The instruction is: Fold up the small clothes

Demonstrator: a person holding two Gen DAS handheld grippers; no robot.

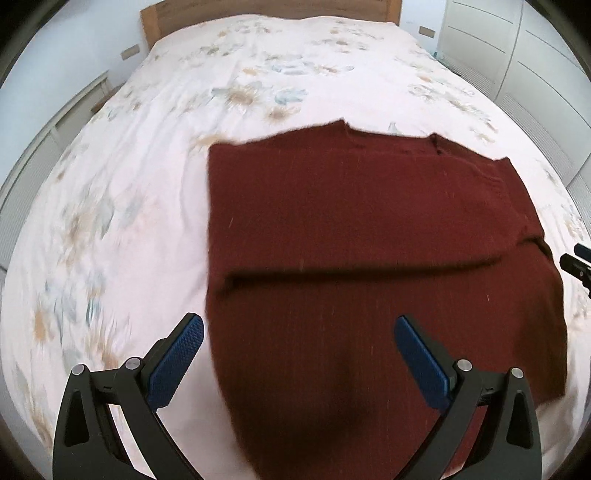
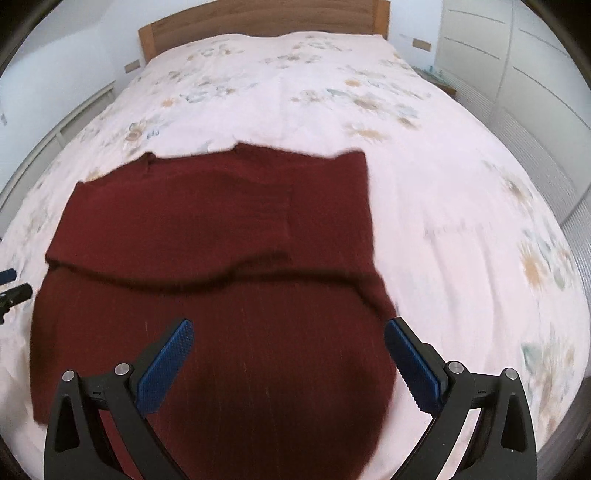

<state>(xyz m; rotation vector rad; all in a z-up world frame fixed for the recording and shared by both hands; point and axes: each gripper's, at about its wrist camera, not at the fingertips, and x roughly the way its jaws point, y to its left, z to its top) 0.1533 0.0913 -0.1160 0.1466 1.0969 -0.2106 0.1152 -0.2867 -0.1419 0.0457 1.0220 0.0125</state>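
Observation:
A dark red knitted garment point(image 1: 351, 229) lies flat on the bed, with a folded layer whose edge runs across its middle; it also shows in the right wrist view point(image 2: 221, 229). My left gripper point(image 1: 299, 332) is open and empty, above the garment's near left part. My right gripper point(image 2: 288, 334) is open and empty, above the garment's near right part. The tip of the right gripper shows at the right edge of the left wrist view point(image 1: 576, 264); the left gripper's tip shows at the left edge of the right wrist view point(image 2: 14, 291).
The bed has a pale floral cover point(image 1: 221, 92) and a wooden headboard point(image 1: 258, 11). White wardrobe doors point(image 1: 535, 55) stand on the right. A white shelf unit point(image 1: 66, 118) stands on the left.

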